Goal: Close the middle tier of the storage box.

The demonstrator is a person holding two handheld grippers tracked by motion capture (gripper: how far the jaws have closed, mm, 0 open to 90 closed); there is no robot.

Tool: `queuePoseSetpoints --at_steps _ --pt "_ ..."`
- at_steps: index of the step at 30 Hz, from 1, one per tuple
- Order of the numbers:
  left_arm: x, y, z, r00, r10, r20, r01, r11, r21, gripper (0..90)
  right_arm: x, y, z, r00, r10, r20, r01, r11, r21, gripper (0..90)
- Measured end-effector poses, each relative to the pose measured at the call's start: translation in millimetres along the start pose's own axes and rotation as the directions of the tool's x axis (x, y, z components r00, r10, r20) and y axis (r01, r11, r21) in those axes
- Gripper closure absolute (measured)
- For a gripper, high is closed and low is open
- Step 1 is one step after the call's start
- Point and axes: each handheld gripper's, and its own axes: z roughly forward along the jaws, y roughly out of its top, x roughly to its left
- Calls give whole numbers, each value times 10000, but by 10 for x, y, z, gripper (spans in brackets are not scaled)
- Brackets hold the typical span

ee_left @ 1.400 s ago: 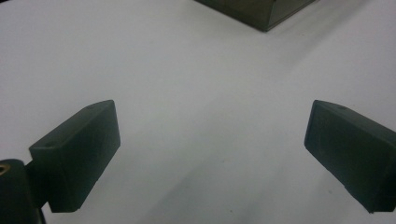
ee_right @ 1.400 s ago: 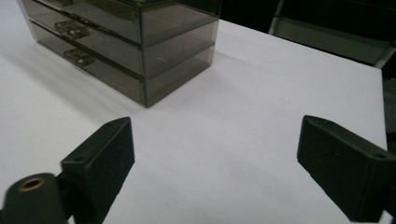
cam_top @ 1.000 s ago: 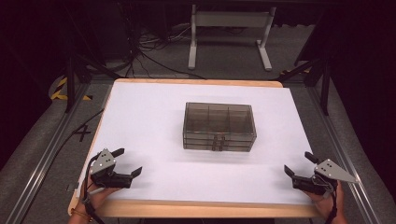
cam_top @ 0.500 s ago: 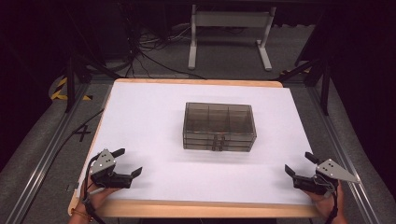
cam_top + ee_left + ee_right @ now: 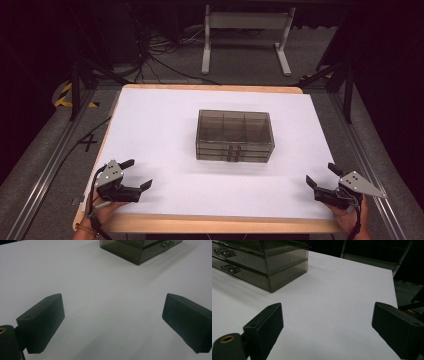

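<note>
- A smoky, see-through plastic box (image 5: 235,136) sits closed near the middle of the white tabletop (image 5: 160,125), its two small latches (image 5: 233,152) facing me.
- My left gripper (image 5: 131,176) rests at the near left corner of the tabletop, jaws spread wide, holding nothing, well apart from the box.
- My right gripper (image 5: 320,175) rests at the near right corner, jaws also spread wide and empty, equally far from the box.
- Risk, as I judge it: the box looks light and the tabletop smooth, so a push from one gripper alone would probably slide or spin it rather than move a latch.
- Risk: the latches are small and close together; a wide jaw coming in off-centre could catch both, or slip off and knock the lid.
- Risk: the walls are smooth, so a pinch there could slip.
- The high view shows both grippers, the whole box with its inner dividers, and the tabletop's wooden edge.
- The left gripper view shows the box's (image 5: 140,250) near left corner at the top of the frame, with bare white surface between my jaws.
- The right gripper view shows the box (image 5: 262,262) much closer: stacked layers, a side wall, and the latches (image 5: 225,261) in profile.
- The right gripper view also shows the tabletop's far right edge, with dark floor beyond.
</note>
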Motion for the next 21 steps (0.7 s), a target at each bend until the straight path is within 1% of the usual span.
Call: queuePoseSetpoints --at_steps 7,12,14,15,16,17,18,21 --pt "1 -2 -5 10000 -21 85 21 10000 -21 47 -4 2 -1 10000 -18 61 18 10000 11 115" --pt "-5 -2 -4 10000 62 9 -62 10000 -51 49 1 1 1 10000 -16 83 17 10000 -24 121" --pt "-5 -2 -2 10000 -89 37 89 10000 36 49 6 0 3 9999 -35 117 35 10000 -26 123" --pt "5 0 -2 10000 3 -29 -3 10000 -33 49 9 2 0 9998 -66 178 66 10000 -7 125" --pt "0 -3 -3 9999 -116 -23 116 9999 -62 48 10 2 0 9998 -85 190 86 10000 -25 125" --pt "9 -2 -10 10000 18 -24 -18 10000 -60 47 10 3 0 9998 -91 192 91 10000 -4 125" --pt "3 -6 -14 10000 -51 4 51 10000 -78 47 6 6 6 9998 -76 185 76 10000 -16 127" --pt "-9 -9 -18 10000 -32 -83 31 9999 -115 47 -7 11 17 9998 47 190 -46 10000 -28 149"
